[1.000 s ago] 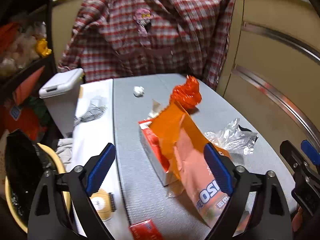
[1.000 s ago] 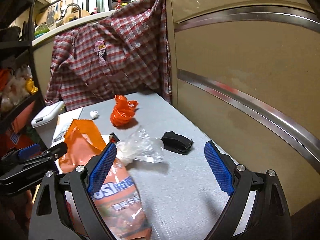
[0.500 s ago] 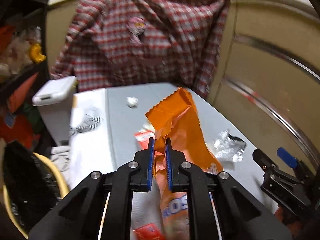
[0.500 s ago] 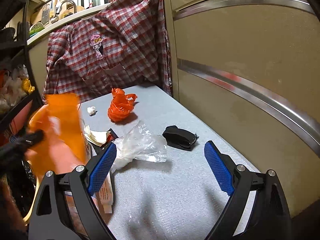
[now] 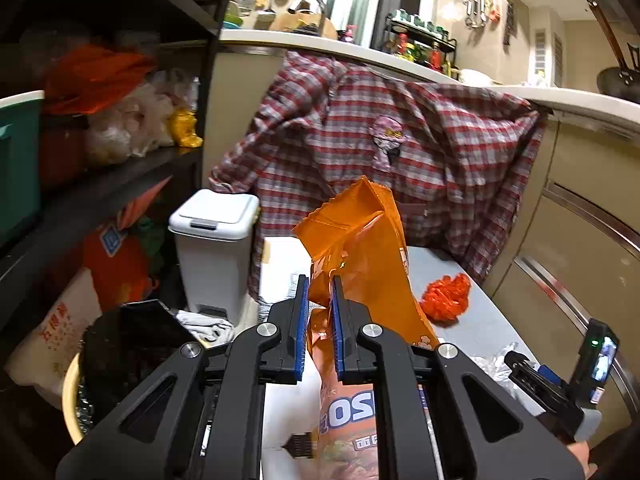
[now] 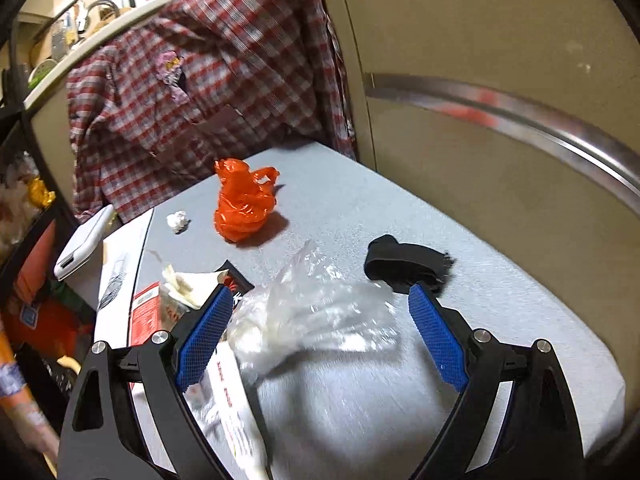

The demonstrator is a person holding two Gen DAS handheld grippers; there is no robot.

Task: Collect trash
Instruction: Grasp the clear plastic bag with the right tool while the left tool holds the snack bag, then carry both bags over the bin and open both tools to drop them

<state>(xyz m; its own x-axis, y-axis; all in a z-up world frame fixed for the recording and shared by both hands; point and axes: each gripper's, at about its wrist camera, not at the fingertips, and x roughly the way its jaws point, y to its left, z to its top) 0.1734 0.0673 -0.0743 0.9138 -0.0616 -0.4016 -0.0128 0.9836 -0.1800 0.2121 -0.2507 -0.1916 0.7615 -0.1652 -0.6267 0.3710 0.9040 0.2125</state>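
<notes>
Our left hand-held gripper (image 5: 318, 328) clenches the chip bag (image 5: 360, 248) mid-frame, the right hand-held gripper (image 6: 320, 336) gapes around the clear wrapper (image 6: 312, 312); orange bag (image 6: 244, 204), paper ball (image 6: 177, 221) remain on the surface (image 6: 400, 400).

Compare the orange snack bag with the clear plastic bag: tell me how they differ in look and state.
The orange snack bag is opaque and printed; the clear plastic bag is see-through and crumpled.
The snack bag is pinched in the shut left gripper and stands up off the table; the clear bag lies on the table between the open right gripper's pads, ungripped.
Both are flimsy wrappers, apparently empty.
</notes>
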